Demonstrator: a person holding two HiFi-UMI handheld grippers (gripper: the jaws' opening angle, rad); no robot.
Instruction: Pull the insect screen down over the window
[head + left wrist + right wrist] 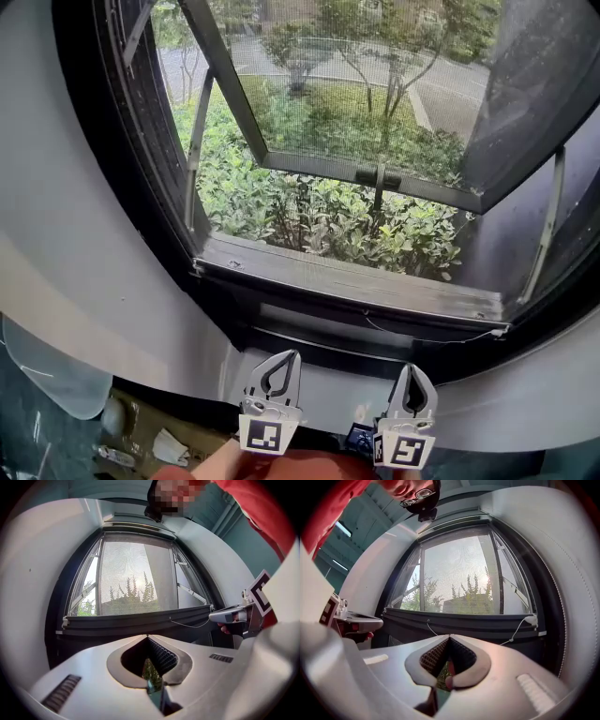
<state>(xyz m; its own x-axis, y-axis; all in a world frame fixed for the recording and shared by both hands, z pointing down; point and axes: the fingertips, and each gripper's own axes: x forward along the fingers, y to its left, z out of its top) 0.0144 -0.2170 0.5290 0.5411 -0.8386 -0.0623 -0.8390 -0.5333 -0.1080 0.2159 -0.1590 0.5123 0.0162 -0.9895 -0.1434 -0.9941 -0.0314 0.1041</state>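
The insect screen's mesh (136, 578) (459, 573) covers the window opening. Its dark bottom bar (356, 286) (136, 620) (459, 620) lies along the sill, with a thin white cord (422, 335) (516, 631) hanging from it. Below the sill, my left gripper (284, 356) (148, 637) and right gripper (411, 368) (449, 636) sit side by side, pointing at the window. Both are shut with nothing between their jaws, and both are clear of the bar and cord.
Beyond the mesh, the glass casement (375, 173) stands swung outward on its stays over green shrubs (309, 211). White curved wall (66, 216) frames the window on both sides. A cluttered ledge (141, 441) lies at the lower left.
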